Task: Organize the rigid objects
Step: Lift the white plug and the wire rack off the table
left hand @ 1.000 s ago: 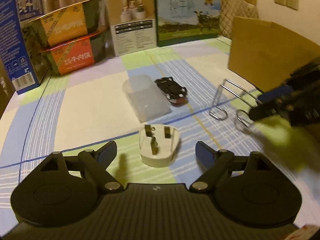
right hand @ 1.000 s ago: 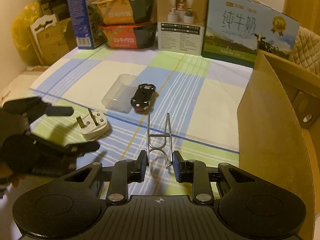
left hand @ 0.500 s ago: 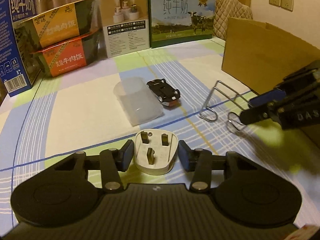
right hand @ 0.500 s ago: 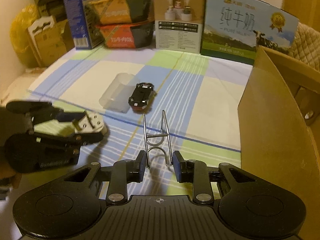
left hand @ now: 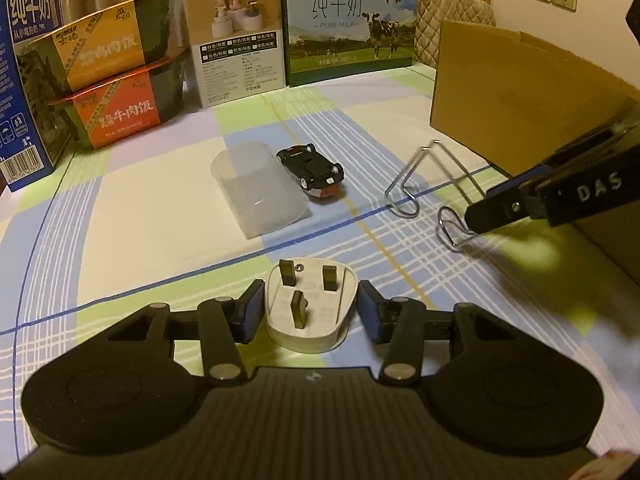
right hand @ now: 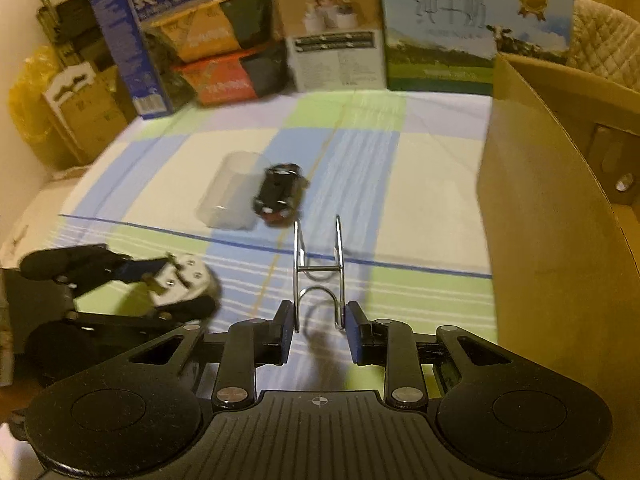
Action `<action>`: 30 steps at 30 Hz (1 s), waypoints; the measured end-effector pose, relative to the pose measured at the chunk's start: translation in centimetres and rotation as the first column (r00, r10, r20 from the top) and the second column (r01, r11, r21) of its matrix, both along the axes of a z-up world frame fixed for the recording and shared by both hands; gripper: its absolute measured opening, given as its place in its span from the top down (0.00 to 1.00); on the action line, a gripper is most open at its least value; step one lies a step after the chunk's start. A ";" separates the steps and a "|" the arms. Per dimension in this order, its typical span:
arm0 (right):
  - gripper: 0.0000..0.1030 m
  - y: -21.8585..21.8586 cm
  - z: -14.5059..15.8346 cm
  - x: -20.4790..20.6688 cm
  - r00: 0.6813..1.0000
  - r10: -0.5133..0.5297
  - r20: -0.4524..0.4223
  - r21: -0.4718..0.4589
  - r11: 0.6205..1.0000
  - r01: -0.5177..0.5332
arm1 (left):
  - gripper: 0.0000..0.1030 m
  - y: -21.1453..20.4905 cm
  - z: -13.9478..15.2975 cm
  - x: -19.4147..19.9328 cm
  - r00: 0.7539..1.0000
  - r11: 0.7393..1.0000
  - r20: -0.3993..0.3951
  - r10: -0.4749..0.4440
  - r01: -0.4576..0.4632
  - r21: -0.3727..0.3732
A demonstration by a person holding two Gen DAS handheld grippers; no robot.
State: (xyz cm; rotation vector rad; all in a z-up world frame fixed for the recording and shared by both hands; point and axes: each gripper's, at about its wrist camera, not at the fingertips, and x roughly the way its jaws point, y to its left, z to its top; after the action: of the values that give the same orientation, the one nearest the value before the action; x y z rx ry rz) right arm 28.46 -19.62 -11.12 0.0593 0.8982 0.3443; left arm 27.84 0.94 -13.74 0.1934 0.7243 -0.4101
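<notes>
Gripping a piece in each hand, ready to lift

Both tools are clamped now. The left gripper (left hand: 311, 307) has its blue pads pressed on either side of the white plug (left hand: 311, 305), which lies prongs-up on the checked cloth (left hand: 160, 208); from the other side the plug looks tipped slightly in the grip, though that view is blurred. The right gripper (right hand: 319, 330) is clenched on the wire rack (right hand: 319, 276), pinching the near ends of its two uprights, with the loops reaching away from the fingers across the cloth.

Two pieces remain untouched in the middle of the cloth: a clear plastic cup (left hand: 258, 190) on its side and, just beside it, a black toy car (left hand: 314, 170) lying roof-down. A cardboard box (left hand: 516, 92) stands open at the right edge, close to the rack; a row of printed cartons lines the far side.

As I read it, the grasping step is finished and the carrying step is about to start. The box looks like the likely home for these things. The rack is nearest, so it would go first: lift it clear of the cloth, swing it over the box wall, and let go inside. The plug needs a longer trip across, and it should be raised enough to clear the rack and the other tool on the way.
</notes>
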 end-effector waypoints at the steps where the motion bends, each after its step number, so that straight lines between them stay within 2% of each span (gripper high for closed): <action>1: 0.76 -0.1 -0.1 0.1 1.000 -0.011 0.001 -0.008 1.000 0.011 | 0.57 0.0 0.0 0.1 1.000 1.000 -0.001 0.001 -0.001 0.000; 6: 0.72 -0.5 -0.3 0.1 0.998 -0.050 0.027 -0.055 0.997 0.052 | 0.58 -0.1 0.2 0.1 1.000 1.000 -0.007 -0.004 0.004 0.005; 8: 0.65 -0.6 -0.5 0.2 0.998 -0.058 0.025 -0.057 0.997 0.059 | 0.58 -0.1 0.3 0.0 1.000 1.000 -0.007 -0.006 0.006 0.009; 10: 0.46 -0.8 -0.7 0.4 0.998 -0.066 0.015 -0.052 0.996 0.067 | 0.58 -0.2 0.3 0.0 1.000 1.000 -0.005 -0.010 0.010 0.014; 12: 0.37 -0.8 -1.0 0.6 0.997 -0.077 0.009 -0.059 0.995 0.078 | 0.58 -0.3 0.2 0.0 1.000 1.000 -0.003 -0.012 0.012 0.022; 16: 0.35 -0.3 -1.2 0.6 0.997 -0.062 0.041 -0.107 0.992 0.066 | 0.58 -0.2 0.1 -0.1 1.000 1.000 0.001 -0.014 0.014 0.020; 19: 0.35 0.5 -1.2 0.3 0.997 -0.029 0.076 -0.142 0.989 0.039 | 0.57 0.0 0.0 -0.1 1.000 1.000 0.001 -0.016 0.016 0.015; 21: 0.35 0.9 -1.6 0.4 0.997 -0.015 0.076 -0.151 0.988 0.026 | 0.54 0.0 0.0 -0.1 1.000 1.000 0.002 -0.008 0.008 0.016; 25: 0.35 1.7 -2.3 0.5 0.997 0.011 0.081 -0.195 0.981 0.005 | 0.54 0.2 -0.1 0.1 1.000 1.000 -0.002 -0.006 0.006 0.006; 27: 0.36 1.9 -2.7 0.7 0.997 0.015 0.073 -0.196 0.981 0.000 | 0.58 0.3 0.0 0.2 1.000 1.000 -0.014 -0.005 0.005 -0.009; 29: 0.53 1.9 -3.0 0.8 0.997 0.002 0.072 -0.206 0.979 0.013 | 0.58 0.2 0.1 0.1 1.000 1.000 -0.012 0.001 -0.001 -0.002; 30: 0.70 1.8 -3.1 0.8 0.997 -0.001 0.072 -0.205 0.979 0.016 | 0.58 0.2 0.2 0.0 1.000 1.000 -0.003 0.000 0.000 0.004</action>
State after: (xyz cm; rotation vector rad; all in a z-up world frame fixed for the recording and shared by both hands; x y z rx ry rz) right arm 29.23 -17.77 -14.17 -0.1394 0.8585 0.2423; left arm 27.81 1.15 -13.50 0.1968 0.7279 -0.4087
